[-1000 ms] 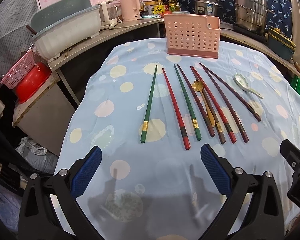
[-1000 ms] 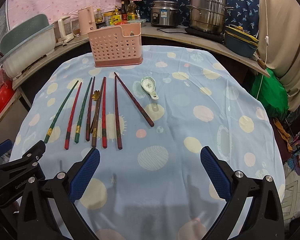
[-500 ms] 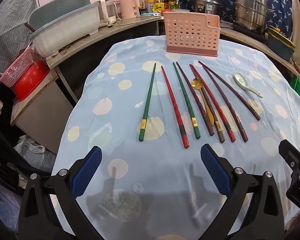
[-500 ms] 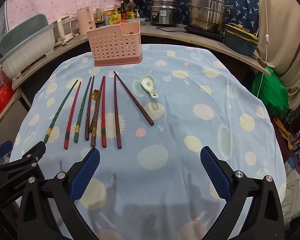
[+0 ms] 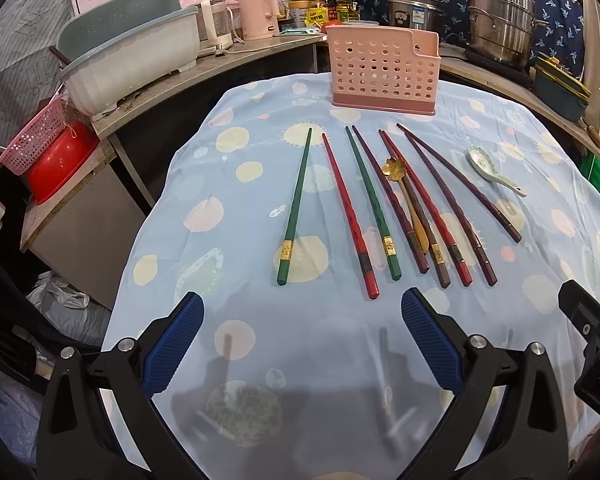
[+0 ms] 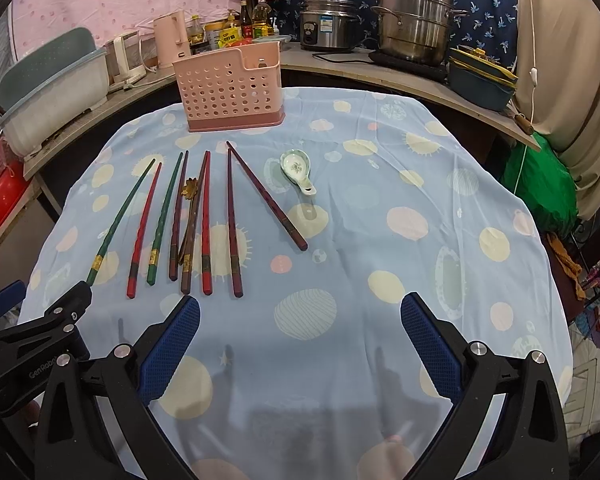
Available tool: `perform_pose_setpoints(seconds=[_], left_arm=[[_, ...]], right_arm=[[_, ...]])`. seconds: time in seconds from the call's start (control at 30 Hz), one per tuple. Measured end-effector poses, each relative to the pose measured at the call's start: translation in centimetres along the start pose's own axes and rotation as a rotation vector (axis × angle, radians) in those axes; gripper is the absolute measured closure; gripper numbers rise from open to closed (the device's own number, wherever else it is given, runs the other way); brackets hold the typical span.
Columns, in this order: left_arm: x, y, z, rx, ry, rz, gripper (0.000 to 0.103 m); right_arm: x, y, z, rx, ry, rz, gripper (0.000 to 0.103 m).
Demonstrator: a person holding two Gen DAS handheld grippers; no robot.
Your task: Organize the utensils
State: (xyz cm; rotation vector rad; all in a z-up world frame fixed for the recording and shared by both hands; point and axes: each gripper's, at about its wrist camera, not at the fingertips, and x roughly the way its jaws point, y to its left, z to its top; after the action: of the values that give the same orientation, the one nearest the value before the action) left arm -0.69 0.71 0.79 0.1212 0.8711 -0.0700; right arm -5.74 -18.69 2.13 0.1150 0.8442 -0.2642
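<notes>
Pink plastic holder (image 5: 383, 69), perforated, upright at the far edge of the blue spotted tablecloth (image 5: 236, 216); I take it as my landmark.

Item: chopsticks, flat on the cloth in a loose fan just on my side of the holder, tips toward it, none inside it. From the left: green chopstick (image 5: 295, 205) lying a little apart, red chopstick (image 5: 350, 216), a second green one, then dark brown and red ones close together.

Item: gold spoon (image 5: 405, 197), lying among the brown and red chopsticks, touching them.

Item: white ceramic spoon (image 6: 298, 170), to the right of the fan, apart from it, nearer me than the holder.

Item: my left gripper (image 5: 302, 350), fingers spread wide and holding nothing, above the near cloth, short of the chopstick ends.

Item: my right gripper (image 6: 300, 350), likewise released and bare, near cloth, to the right of the fan.

Behind the holder: counter with steel pots (image 6: 414, 26) and a pink kettle (image 5: 260, 12).
</notes>
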Motion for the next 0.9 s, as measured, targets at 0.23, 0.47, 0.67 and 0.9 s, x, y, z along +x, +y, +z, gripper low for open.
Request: perform_pose_setpoints(seconds=[0.23,0.47,0.67,0.9], left_arm=[[0.02,0.07,-0.03,-0.002,-0.001,-0.008,0.008],[0.07,0.00,-0.05,-0.003,0.000,-0.006,0.008],[-0.11,-0.18,-0.12,0.001,-0.012,-0.005,0.008],[-0.03,-0.24,-0.14,0.002,-0.010,-0.007,0.008]], right_arm=[[-0.01,-0.02,0.00,-0.001,-0.001,0.000,0.007],[0.00,-0.02,-0.02,-0.002,-0.001,-0.001,0.007],[0.00,-0.01,-0.01,-0.002,-0.001,0.000,0.007],[0.01,-0.01,0.00,-0.001,0.000,-0.001,0.007]])
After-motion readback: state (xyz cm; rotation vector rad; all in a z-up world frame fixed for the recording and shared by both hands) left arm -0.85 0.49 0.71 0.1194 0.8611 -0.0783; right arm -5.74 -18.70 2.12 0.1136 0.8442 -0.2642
